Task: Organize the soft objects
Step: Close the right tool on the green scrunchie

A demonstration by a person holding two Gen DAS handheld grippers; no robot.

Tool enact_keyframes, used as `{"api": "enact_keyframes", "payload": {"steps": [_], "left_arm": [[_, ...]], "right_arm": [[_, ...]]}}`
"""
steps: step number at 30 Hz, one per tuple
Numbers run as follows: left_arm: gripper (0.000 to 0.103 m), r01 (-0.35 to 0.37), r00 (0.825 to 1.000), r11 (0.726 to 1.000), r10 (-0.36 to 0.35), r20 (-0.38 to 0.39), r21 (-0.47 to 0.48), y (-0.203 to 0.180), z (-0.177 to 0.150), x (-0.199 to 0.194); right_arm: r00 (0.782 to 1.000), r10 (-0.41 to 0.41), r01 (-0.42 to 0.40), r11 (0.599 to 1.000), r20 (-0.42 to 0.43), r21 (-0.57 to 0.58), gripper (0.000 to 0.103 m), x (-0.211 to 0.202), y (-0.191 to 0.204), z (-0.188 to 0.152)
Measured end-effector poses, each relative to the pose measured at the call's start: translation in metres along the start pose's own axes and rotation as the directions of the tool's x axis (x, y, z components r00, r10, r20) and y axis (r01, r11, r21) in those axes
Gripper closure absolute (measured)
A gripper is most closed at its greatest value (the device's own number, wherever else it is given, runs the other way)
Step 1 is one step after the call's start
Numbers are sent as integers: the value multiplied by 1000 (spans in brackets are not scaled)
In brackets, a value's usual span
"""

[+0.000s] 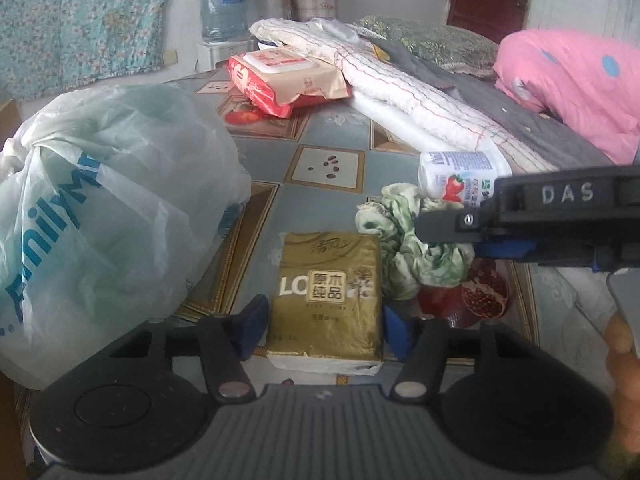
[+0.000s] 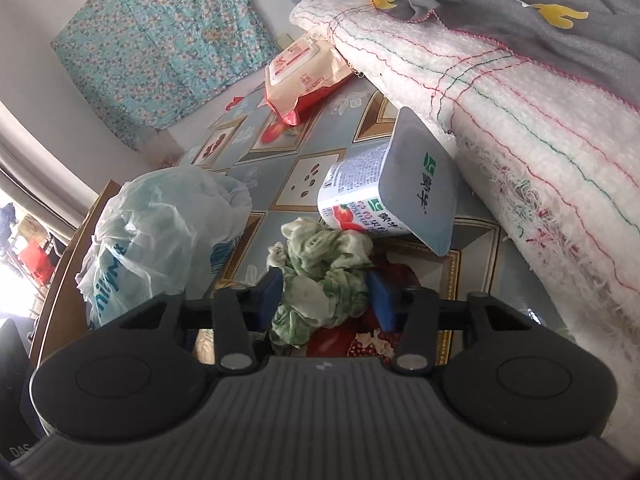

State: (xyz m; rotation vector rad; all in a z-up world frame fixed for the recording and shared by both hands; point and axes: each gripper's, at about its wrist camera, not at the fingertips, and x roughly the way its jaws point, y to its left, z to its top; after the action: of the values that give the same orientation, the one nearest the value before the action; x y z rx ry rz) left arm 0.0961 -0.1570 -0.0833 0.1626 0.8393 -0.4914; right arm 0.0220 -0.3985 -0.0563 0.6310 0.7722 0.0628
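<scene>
On patterned tablecloth (image 1: 328, 168), plastic bag (image 1: 108, 208).

Floral curtain (image 1: 80, 20), seemingly grey wall (image 1: 184, 46).

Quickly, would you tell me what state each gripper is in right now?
Left gripper: open, fingers either side of the gold tissue pack, not clearly clamped.
Right gripper: closed on the green cloth.
</scene>
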Motion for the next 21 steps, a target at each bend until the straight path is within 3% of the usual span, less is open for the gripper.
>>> {"api": "enact_keyframes", "payload": {"steps": [1,4,15,21], "left_arm": [[48,-1,1000,1000,1,3,-1,0,0,0],[49,3,1000,1000,-3,13,-18,2,0,-2],[49,21,996,998,-15,89,-65,10,1,-36],[49,27,983,997,-13,183,-75,11,6,-72]], "right_arm": [[1000,2,-2,1000,1,1,73,1,-1,0],[1000,26,-26,999,-6,23,83,3,-6,-2],[989,141,-142,990,49,24,87,-25,6,-7],[975,203,-200,979,95,-37,88,-50,27,-1]]}}
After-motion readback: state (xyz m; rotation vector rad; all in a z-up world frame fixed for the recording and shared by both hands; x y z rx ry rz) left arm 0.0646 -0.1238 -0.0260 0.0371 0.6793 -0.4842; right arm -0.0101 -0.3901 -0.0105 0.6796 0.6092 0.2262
